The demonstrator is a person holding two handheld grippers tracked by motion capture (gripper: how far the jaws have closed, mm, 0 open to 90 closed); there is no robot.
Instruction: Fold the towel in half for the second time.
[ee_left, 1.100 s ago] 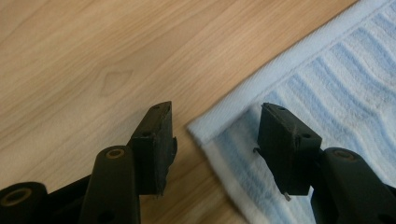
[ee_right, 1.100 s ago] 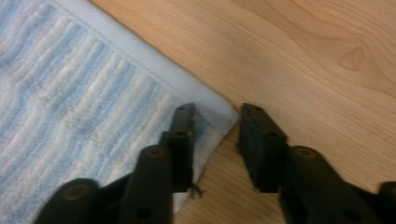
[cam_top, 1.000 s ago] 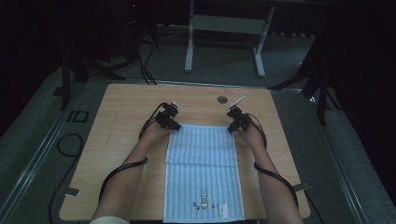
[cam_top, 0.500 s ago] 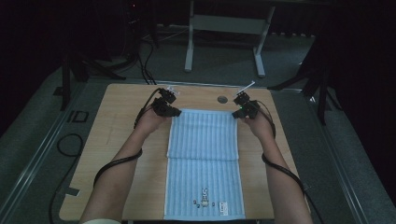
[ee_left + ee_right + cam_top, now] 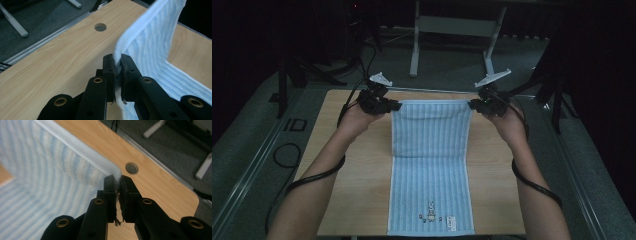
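A light blue striped towel lies lengthwise on the wooden table, with its far half lifted upright. My left gripper is shut on the far left corner. Its jaws have just been closing, and in the left gripper view the towel's edge is pinched between the pads of the left gripper. My right gripper is shut on the far right corner. The right gripper view shows the right gripper clamped on the towel's hem. The near half lies flat, with a small print by the front edge.
A round hole in the table sits beyond the towel's far edge, also seen as the round hole. White stand legs rise behind the table. A black cable lies on the grey floor at the left.
Both grippers have risen and moved away from the person. They carried the towel's far edge up off the table, so the far half now hangs upright.
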